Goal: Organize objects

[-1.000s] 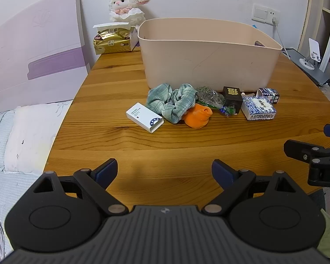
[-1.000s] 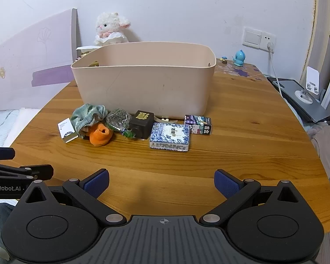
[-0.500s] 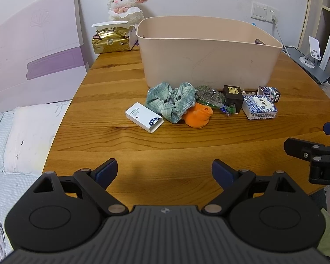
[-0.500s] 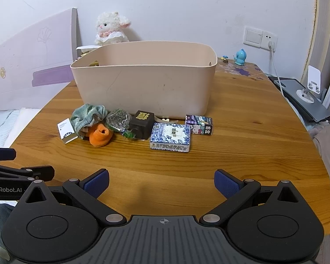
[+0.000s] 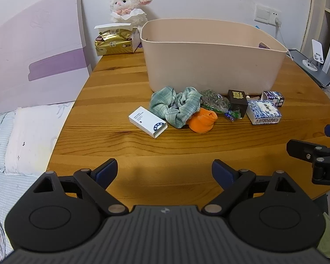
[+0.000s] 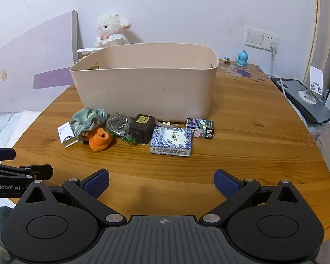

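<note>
From my left wrist view, my right gripper [image 5: 314,151] is cut off by the right edge; its jaws cannot be read. The bin [image 5: 209,66] wall hides its floor. The small cream piece [image 6: 165,123] behind the dark box [image 6: 142,127] is mostly hidden. Print on the white box [image 5: 147,121] is too small to read.

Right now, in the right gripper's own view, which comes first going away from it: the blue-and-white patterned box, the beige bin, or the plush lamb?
Measured from the right gripper:
1. Blue-and-white patterned box, on the table straight ahead.
2. Beige bin, standing behind the box.
3. Plush lamb, behind the bin at the wall, to the left.
</note>
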{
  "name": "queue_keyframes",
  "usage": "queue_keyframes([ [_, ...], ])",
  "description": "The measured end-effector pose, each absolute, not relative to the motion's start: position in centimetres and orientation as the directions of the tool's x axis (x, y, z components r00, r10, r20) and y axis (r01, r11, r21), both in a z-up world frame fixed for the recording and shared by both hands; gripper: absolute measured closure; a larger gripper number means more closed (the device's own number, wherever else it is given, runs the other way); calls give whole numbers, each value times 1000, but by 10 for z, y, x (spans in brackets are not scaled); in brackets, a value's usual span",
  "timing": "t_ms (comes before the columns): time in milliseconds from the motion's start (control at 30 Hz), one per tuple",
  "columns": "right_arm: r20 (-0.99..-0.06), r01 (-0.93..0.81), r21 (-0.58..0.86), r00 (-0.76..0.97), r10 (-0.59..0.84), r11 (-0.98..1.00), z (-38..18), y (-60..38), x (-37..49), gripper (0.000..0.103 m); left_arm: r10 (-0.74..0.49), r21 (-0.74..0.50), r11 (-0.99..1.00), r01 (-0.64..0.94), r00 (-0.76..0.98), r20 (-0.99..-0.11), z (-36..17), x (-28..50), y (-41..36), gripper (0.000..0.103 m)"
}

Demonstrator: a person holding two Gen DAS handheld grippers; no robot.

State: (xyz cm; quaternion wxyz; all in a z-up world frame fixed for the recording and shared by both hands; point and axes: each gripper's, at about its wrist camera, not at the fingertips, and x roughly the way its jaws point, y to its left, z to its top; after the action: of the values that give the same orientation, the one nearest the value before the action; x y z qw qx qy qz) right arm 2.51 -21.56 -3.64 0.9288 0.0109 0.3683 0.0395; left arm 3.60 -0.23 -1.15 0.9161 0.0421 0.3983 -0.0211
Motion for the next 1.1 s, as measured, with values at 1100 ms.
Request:
queue_keyframes([
  [1100,-720,-18,48,692,47,999,-71,-228,98,0,56,60,998,-16,639,-767,-40,118,23,10],
])
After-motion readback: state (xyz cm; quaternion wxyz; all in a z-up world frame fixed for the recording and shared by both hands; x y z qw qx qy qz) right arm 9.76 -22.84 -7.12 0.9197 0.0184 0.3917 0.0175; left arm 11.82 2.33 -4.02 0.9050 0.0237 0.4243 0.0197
